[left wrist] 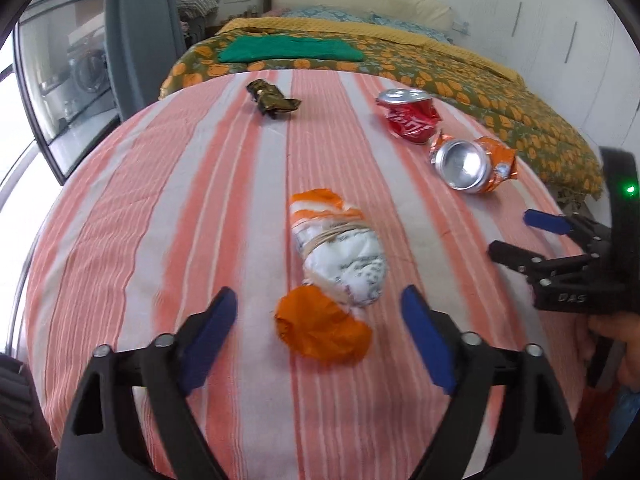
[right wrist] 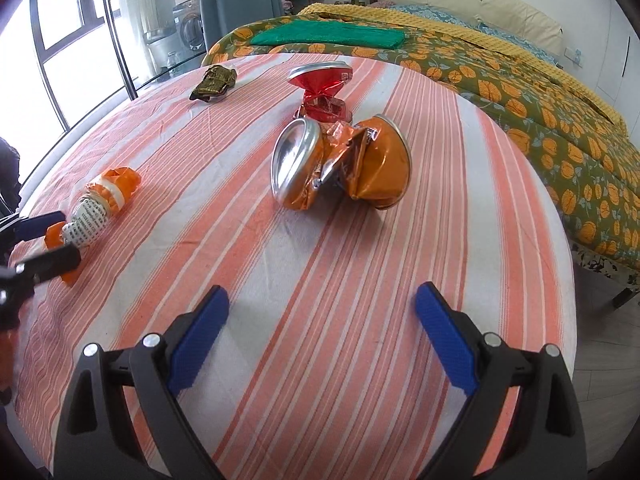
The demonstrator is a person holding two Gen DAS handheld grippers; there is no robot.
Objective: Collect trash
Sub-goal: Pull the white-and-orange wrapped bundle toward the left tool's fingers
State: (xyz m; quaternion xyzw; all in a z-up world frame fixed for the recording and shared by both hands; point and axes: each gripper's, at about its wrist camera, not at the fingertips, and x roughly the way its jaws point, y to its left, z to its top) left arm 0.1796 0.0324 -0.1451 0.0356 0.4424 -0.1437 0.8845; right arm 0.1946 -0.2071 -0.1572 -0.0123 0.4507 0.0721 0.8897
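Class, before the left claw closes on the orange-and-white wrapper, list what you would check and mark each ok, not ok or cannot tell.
1. Left claw open wider than the orange-and-white wrapper: ok.
2. Wrapper's near end between the left fingers: ok.
3. Pads touching the wrapper: not ok, gaps on both sides.
4. Right claw open, empty and apart from the wrapper: ok.
5. Crushed orange can, crushed red can and dark wrapper away from the left claw: ok.
6. Trash container ready: cannot tell, none in view.

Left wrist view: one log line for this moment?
left gripper: open, straddling orange-white wrapper | right gripper: open, empty | orange can, red can: on table
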